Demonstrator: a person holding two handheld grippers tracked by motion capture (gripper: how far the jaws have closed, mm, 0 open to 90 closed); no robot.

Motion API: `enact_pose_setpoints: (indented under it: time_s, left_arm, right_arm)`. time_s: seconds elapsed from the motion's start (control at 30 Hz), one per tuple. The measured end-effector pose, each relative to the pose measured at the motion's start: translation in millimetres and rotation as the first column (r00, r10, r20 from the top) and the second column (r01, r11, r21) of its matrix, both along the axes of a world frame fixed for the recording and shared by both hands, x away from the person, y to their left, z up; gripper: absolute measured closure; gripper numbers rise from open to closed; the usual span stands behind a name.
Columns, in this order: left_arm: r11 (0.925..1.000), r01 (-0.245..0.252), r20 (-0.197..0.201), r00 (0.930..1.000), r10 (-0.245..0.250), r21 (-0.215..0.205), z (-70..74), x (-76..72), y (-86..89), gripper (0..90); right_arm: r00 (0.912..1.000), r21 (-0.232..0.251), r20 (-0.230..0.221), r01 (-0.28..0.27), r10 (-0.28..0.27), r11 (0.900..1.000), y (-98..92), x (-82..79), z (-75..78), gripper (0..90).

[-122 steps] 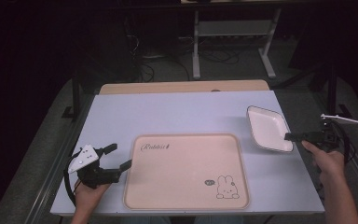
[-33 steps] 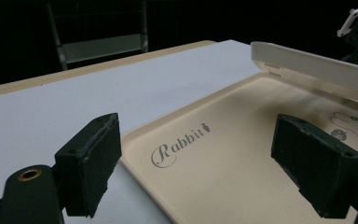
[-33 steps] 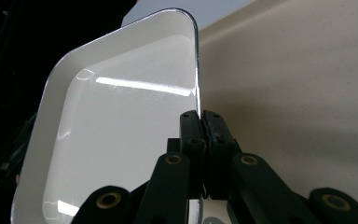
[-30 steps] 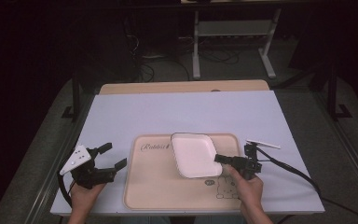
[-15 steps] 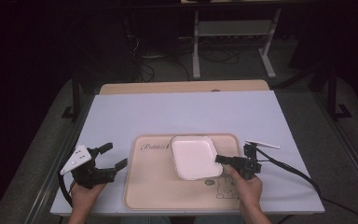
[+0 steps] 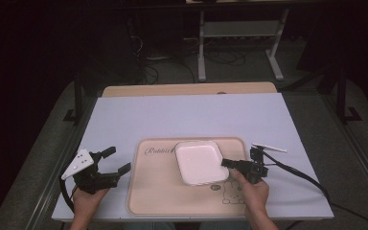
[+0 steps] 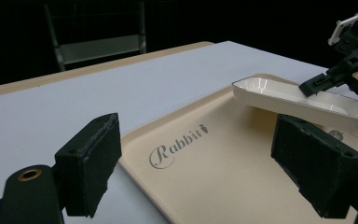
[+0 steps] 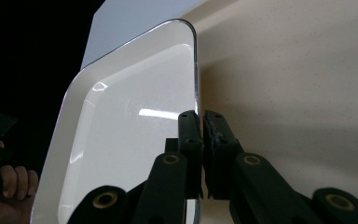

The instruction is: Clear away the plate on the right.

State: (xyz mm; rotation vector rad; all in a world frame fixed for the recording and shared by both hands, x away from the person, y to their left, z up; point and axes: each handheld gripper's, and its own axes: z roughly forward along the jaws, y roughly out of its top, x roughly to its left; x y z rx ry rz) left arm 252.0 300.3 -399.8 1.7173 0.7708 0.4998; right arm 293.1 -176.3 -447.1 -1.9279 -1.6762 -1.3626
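White square dish (image 6: 200,161) sits over the upper-middle part of the beige rabbit-print tray (image 6: 158,191) in the high view, its near-right edge pinched by the right gripper (image 6: 226,163), jaws closed tight on the rim. Right hand (image 6: 253,189) is at the tray's right edge, near the rabbit drawing; cable (image 6: 302,175) trails off right of the tray across the pale table (image 6: 191,115). Left gripper (image 6: 117,163) hovers just left of the tray, jaws spread wide, nothing between them, left hand (image 6: 87,197) below it at the near table edge. Left gripper view: both black pads (image 7: 91,163) stand well apart with only tray surface and the "Rabbit" lettering (image 7: 177,145) between them; the tray (image 7: 223,182) lies under and ahead of the jaws. The dish (image 7: 298,101) is tilted over the tray's far side, far-left corner low toward the tray, the end at the right gripper (image 7: 310,87) lifted; whether the low corner touches the tray I cannot tell. Right gripper view: jaws nearly together, clamped on the thin dish rim (image 8: 196,93), one pad inside the dish (image 8: 121,140), the other outside. Tray (image 8: 298,93) lies beyond the dish on that outer side. Left hand (image 8: 2,184) shows past the dish's other edge.
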Motion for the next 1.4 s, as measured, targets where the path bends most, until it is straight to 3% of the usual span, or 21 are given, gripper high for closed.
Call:
enact_pose_setpoints:
  time_s: [0.33,0.47,0.5,0.57,0.6,0.73,0.77,0.87,0.93,1.0,1.03,1.07,1.1,1.17,1.23,1.27,1.3,1.33,1.37,1.4]
  left_arm:
    - [1.0,0.0,-0.001,1.0,0.0,0.001,-0.1,0.3,0.0,15.4]
    - [1.0,0.0,0.0,1.0,0.0,-0.002,0.0,0.2,0.3,15.4]
    - [1.0,0.0,0.0,1.0,0.0,-0.001,0.1,0.0,0.5,15.4]
    - [1.0,0.0,0.003,1.0,0.0,0.002,0.4,-0.4,0.7,15.4]
    - [1.0,-0.001,0.002,1.0,0.001,0.001,0.3,-0.3,0.8,15.4]
    - [1.0,0.003,0.001,1.0,-0.003,0.004,0.0,0.3,-0.5,15.4]
    - [1.0,0.003,0.001,1.0,-0.003,0.004,-0.1,0.3,-1.1,15.4]
    - [0.9999,0.006,-0.001,1.0,-0.006,0.009,-0.3,0.7,-1.8,15.4]
    - [0.9999,0.006,-0.003,1.0,-0.006,0.01,-0.5,1.3,-2.3,15.4]
    - [0.9999,0.006,-0.002,1.0,-0.006,0.01,-0.5,1.3,-2.4,15.4]
    - [0.9999,0.006,-0.002,1.0,-0.006,0.011,-0.5,1.2,-2.5,15.4]
    - [0.9999,0.006,-0.002,1.0,-0.006,0.011,-0.5,1.2,-2.6,15.4]
    - [0.9999,0.007,-0.002,1.0,-0.007,0.011,-0.5,1.3,-2.6,15.4]
    - [0.9999,0.007,-0.002,1.0,-0.007,0.011,-0.4,1.2,-2.6,15.4]
    - [0.9999,0.008,0.0,1.0,-0.008,0.01,0.0,0.4,-2.3,15.4]
    - [0.9999,0.007,0.002,1.0,-0.007,0.01,0.0,0.0,-2.0,15.4]
    - [0.9999,0.006,0.003,1.0,-0.006,0.009,0.0,0.0,-1.4,15.4]
    - [1.0,0.005,0.001,1.0,-0.005,0.006,0.0,0.1,-0.9,15.4]
    - [1.0,0.003,0.001,1.0,-0.003,0.005,0.0,0.2,-0.3,15.4]
    - [1.0,0.003,0.001,1.0,-0.003,0.005,0.1,0.3,0.2,15.4]
  right_arm:
    - [0.9997,-0.031,-0.02,0.01,-0.011,0.999,2.7,3.9,-5.9,85.9]
    - [0.9997,-0.028,-0.02,0.01,-0.01,1.0,1.7,5.4,-4.4,89.8]
    - [0.9998,-0.058,-0.022,0.002,-0.003,0.998,0.5,4.8,-4.8,89.6]
    - [0.9998,-0.071,-0.02,0.0,-0.002,0.997,-0.3,3.6,-4.5,89.3]
    - [0.9994,-0.064,-0.026,-0.024,0.023,0.998,0.5,1.4,-5.0,81.6]
    - [0.9987,-0.054,-0.024,-0.047,0.046,0.997,2.3,-2.8,-4.9,76.0]
    - [0.9982,-0.076,-0.02,-0.057,0.056,0.995,1.9,-5.0,-4.7,74.2]
    - [0.9979,-0.067,-0.005,-0.065,0.065,0.996,2.2,-7.7,-3.5,74.0]
    - [0.9964,-0.013,0.019,-0.083,0.083,0.996,6.5,-12.6,-0.1,78.7]
    - [0.9959,-0.011,0.03,-0.085,0.085,0.996,8.7,-15.2,2.1,79.8]
    - [0.9936,-0.056,0.049,-0.099,0.102,0.994,13.1,-17.9,6.1,81.5]
    - [0.9816,-0.15,0.114,-0.136,0.153,0.979,24.5,-24.9,16.3,83.8]
    - [0.9816,-0.15,0.114,-0.136,0.153,0.979,24.5,-24.9,16.3,83.8]
    - [0.9661,-0.23,0.153,-0.17,0.208,0.958,34.9,-29.6,25.2,84.9]
    - [0.9584,-0.288,0.148,-0.194,0.244,0.938,38.2,-29.5,27.7,84.7]
    - [0.9578,-0.339,0.135,-0.196,0.254,0.92,36.5,-28.5,26.4,83.4]
    - [0.9578,-0.339,0.135,-0.196,0.254,0.92,36.5,-28.5,26.4,83.4]
    - [0.9553,-0.365,0.134,-0.2,0.264,0.909,35.6,-28.2,25.9,82.7]
    - [0.9534,-0.423,0.13,-0.195,0.272,0.885,33.4,-27.4,23.9,80.1]
    - [0.9534,-0.423,0.13,-0.195,0.272,0.885,33.4,-27.4,23.9,80.1]
